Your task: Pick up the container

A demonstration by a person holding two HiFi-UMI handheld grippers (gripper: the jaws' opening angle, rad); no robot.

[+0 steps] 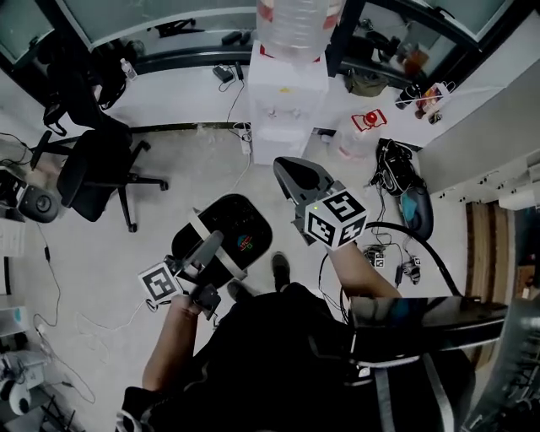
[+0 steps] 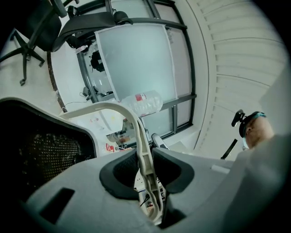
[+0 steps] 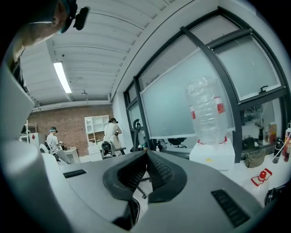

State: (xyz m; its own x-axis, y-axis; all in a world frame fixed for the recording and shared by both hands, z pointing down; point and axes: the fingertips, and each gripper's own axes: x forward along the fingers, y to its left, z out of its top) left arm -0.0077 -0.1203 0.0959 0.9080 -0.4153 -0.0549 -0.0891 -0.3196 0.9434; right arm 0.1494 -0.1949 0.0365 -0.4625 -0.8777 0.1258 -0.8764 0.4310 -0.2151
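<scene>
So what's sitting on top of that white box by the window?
A large clear water bottle stands upside down on the white dispenser. Its neck goes down into the dispenser's top, so the opening itself is hidden.

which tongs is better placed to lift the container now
Left. The left tongs are shut on the cream handle of the container, so lifting can probably follow directly. The right tongs are shut on nothing, with the container out of their view.

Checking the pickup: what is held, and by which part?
The left gripper is shut on the cream handle of the black container, gripping its curved strap. The right gripper is shut and holds nothing.
</scene>
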